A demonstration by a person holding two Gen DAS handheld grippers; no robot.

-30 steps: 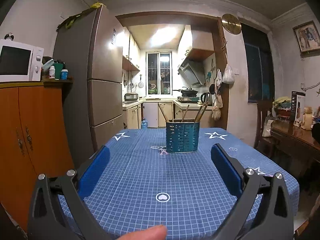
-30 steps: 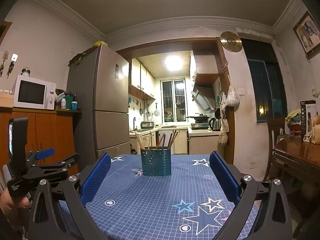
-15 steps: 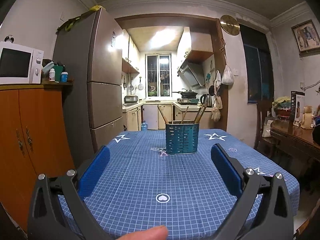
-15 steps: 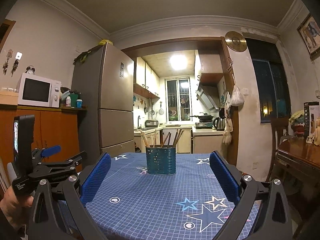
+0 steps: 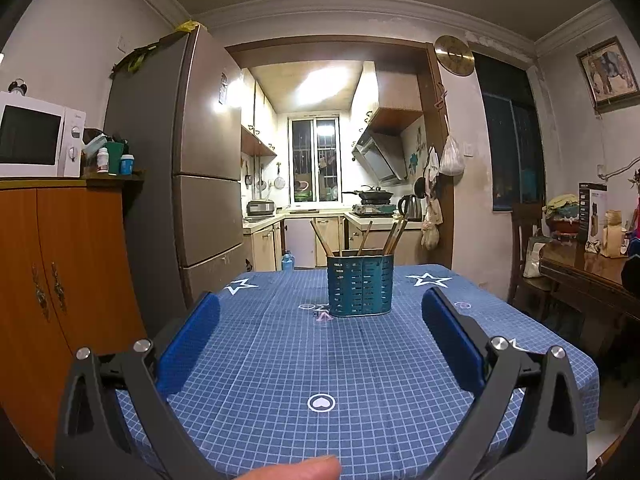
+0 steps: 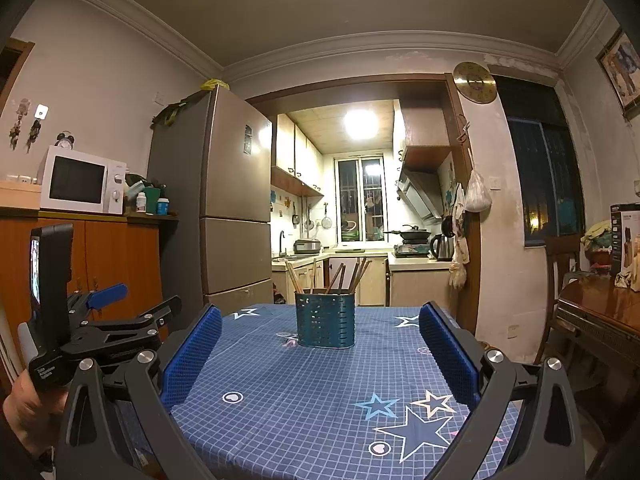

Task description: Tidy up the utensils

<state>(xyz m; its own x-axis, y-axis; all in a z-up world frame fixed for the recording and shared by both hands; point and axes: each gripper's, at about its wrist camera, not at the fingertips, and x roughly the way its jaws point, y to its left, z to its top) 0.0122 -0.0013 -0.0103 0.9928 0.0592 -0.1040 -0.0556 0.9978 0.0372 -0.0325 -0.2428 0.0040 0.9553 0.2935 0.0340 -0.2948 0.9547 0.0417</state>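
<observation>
2 tongs, left (image 5: 320,332) and right (image 6: 320,344), gaped empty | chopsticks (image 5: 362,236) stood in holder (image 5: 359,286) on table (image 5: 360,380) | stage unclear

Blue on blue in front of you.

Your tablecloth (image 5: 360,376) is navy with a fine white grid, white and pale-blue stars and small heart rings. The slotted holder (image 5: 359,285) reads teal, its chopsticks (image 5: 394,236) brown, perhaps wood. Both grippers carry bright blue pads (image 5: 188,344) on black frames; the right pads (image 6: 192,352) look dimpled.
</observation>
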